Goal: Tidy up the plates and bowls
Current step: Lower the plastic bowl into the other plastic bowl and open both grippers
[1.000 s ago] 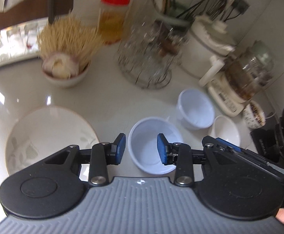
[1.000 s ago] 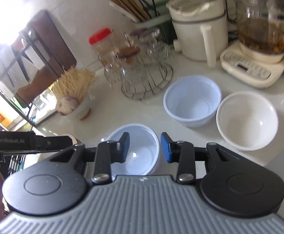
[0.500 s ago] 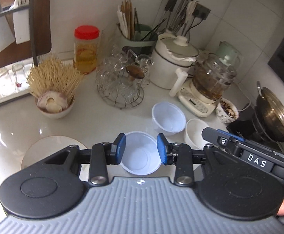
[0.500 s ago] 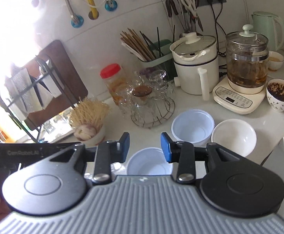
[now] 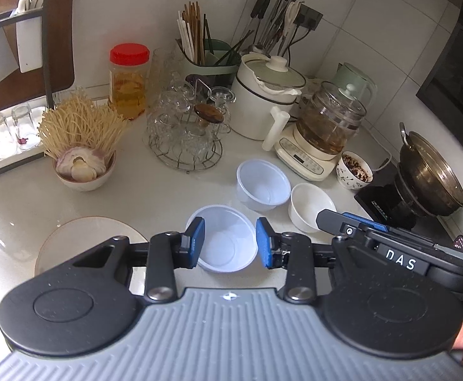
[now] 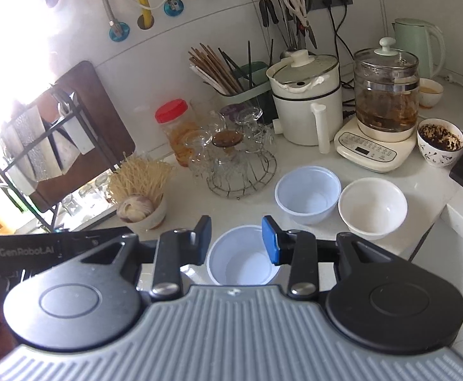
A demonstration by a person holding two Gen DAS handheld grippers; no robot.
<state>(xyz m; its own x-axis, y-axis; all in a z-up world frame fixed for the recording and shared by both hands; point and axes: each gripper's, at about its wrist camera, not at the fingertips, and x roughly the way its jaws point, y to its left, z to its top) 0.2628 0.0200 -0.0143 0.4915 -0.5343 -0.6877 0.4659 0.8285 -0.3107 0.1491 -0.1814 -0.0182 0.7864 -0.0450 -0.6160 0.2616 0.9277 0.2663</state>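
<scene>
Three bowls (image 5: 222,238) sit mouths-up; left gripper (image 5: 229,243) and right gripper (image 6: 236,243) hover, seemingly part-open, empty.

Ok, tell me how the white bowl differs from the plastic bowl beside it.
The white bowl is opaque and glossy with a rounded, curving wall; the plastic bowl is bluish, translucent, straighter-sided with a flat bottom and a thin lip. The white bowl sits nearer the counter's right edge, the plastic bowl nearer the glass rack. Both stand upright, empty, and look close in size.

Bare counter (image 5: 155,197) lies open between the plate (image 5: 82,238) and the nearest plastic bowl (image 5: 225,238). Behind, the wire glass rack (image 5: 185,139) and electric pot (image 5: 263,101) crowd the wall.
</scene>
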